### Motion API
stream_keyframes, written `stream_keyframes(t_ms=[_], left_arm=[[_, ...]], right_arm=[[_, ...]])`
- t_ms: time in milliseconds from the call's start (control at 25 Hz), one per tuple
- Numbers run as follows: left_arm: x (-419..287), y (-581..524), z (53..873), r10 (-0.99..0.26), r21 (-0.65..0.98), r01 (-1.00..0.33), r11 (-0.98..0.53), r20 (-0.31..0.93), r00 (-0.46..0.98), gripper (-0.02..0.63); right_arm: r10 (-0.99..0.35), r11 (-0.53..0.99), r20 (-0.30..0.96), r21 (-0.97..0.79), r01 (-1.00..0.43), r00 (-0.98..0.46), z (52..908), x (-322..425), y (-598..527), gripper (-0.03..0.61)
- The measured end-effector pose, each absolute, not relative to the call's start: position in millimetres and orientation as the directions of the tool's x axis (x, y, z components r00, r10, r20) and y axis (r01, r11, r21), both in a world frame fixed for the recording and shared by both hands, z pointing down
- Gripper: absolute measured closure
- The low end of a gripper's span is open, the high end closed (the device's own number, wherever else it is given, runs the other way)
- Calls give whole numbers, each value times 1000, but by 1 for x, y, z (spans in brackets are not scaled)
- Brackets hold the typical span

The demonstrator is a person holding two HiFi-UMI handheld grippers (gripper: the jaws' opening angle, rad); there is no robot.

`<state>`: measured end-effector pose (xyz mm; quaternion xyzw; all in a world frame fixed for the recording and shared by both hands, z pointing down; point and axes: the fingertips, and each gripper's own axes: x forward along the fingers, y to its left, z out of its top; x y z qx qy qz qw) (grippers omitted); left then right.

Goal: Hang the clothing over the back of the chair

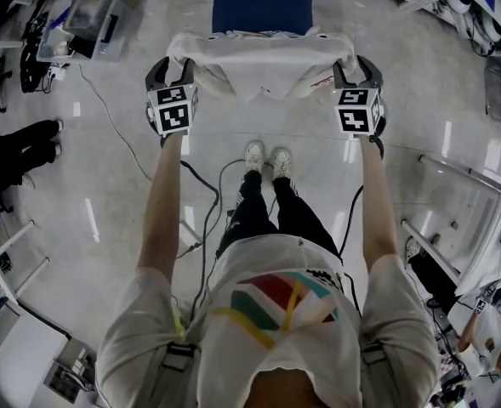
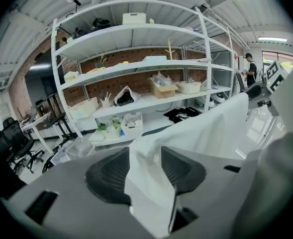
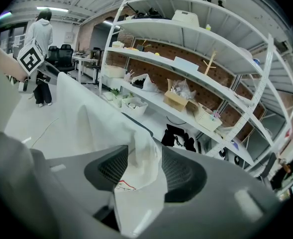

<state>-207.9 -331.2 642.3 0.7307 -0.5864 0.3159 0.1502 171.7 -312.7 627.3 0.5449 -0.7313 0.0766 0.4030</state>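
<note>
**Garment over the chair back, jaws let go – only the withdrawal is left**

In the head view the white garment lies spread across the top of the chair. The chair stands on the far side of the person's shoes, with its blue seat showing beyond the cloth. The garment covers the back itself, so the rail underneath can hardly be made out. A fold hangs down on the near side, toward the person. How much hangs on the far side, over the seat, cannot be told.

The left gripper is at the left end of the garment and the right gripper at the right end, both level with the top of the chair back.

In the left gripper view the left gripper has its jaws spread wide. A corner of the garment lies loose in the gap, draped rather than pinched. The right gripper view shows the same – the right gripper stands released, with the cloth resting slack between its ribbed pads. Neither gripper is grasping anything.

As a judgement, the main work looks done: the clothing sits on the chair back and both grips are off it. What seems left is to draw the two grippers back toward the person without dragging the corners along. After that, the garment has to stay put on its own. With cloth lying between the pads, a snag on the way out is the likeliest thing to pull it off.
</note>
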Motion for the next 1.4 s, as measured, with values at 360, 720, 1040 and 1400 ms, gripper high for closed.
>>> stream_keyframes(t_ms=[360,720,1040,1400], left_arm=[[-215,-324,609,-803,-123,-964,-237,584,123,430],[-190,-333,496,-913,-80,-967,-244,355,201,530],[-177,-322,342,-976,-93,-972,-214,51,210,600],[-138,-242,207,-937,-110,-969,-222,-250,243,600]], right_arm=[[-769,352,636,343,-871,-60,599,177,-308,377],[-900,199,436,384,-902,-13,484,183,-316,555],[-993,93,96,368,-925,-62,331,164,-306,574],[-979,95,-144,308,-947,-145,243,142,-241,573]])
